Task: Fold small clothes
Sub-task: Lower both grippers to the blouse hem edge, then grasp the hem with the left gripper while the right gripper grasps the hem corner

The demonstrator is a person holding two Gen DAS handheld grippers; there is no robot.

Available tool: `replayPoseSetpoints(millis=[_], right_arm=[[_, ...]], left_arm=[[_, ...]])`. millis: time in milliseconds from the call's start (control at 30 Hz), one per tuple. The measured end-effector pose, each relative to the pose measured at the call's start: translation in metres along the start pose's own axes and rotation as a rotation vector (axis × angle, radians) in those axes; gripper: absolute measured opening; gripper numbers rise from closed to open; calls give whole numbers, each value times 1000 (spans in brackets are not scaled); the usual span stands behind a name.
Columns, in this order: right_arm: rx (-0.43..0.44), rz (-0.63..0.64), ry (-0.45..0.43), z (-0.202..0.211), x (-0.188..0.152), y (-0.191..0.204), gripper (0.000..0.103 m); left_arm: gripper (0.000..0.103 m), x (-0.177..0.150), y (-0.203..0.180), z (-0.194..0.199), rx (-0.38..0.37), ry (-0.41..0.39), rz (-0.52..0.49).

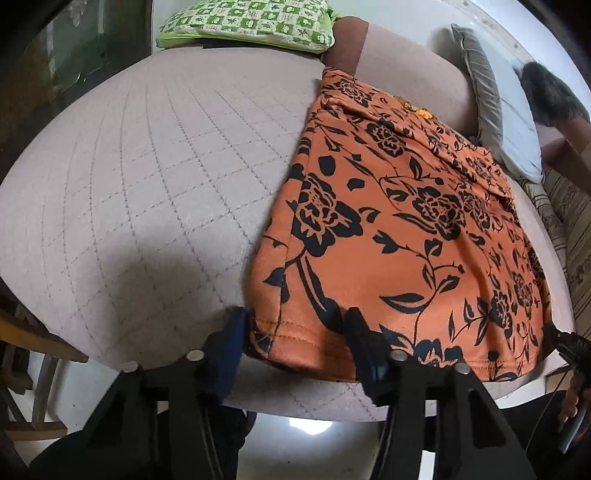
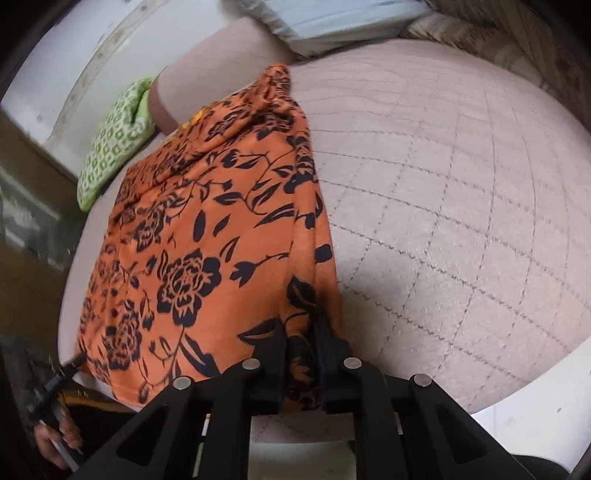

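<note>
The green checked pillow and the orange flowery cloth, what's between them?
Just bare quilted cover between green pillow and orange cloth, seen in the left wrist view.

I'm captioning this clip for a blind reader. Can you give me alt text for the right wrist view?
The right claw is shut on the near hem of an orange garment with black flowers, spread on a quilted pink bed. A green checked pillow lies at the far left.

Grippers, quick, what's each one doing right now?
Left gripper: open, fingers either side of the garment hem corner.
Right gripper: shut on the garment's other hem corner.
</note>
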State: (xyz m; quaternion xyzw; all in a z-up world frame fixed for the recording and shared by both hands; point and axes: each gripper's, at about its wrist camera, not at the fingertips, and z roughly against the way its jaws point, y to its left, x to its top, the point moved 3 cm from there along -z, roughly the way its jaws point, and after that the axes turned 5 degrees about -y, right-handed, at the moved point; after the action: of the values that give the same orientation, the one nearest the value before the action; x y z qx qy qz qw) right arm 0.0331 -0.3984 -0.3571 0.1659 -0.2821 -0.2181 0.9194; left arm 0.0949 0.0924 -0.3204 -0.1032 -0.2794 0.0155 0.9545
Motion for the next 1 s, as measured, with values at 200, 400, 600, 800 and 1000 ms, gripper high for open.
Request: replayPoseSetpoints(millis=[200, 400, 600, 800, 1000], right_arm=[[-68, 14, -8, 7, 0, 0, 16], [-208, 136, -47, 1, -1, 11, 22], [-195, 188, -58, 1, -5, 18, 7], [49, 11, -89, 23, 3, 12, 6], [348, -244, -107, 45, 24, -4, 6]], left_arm=[[67, 3, -1, 0, -30, 2, 19], [36, -1, -27, -2, -41, -14, -130], [17, -1, -34, -5, -106, -5, -141], [15, 8, -27, 5, -223, -26, -56], [15, 42, -24, 29, -278, -86, -66]])
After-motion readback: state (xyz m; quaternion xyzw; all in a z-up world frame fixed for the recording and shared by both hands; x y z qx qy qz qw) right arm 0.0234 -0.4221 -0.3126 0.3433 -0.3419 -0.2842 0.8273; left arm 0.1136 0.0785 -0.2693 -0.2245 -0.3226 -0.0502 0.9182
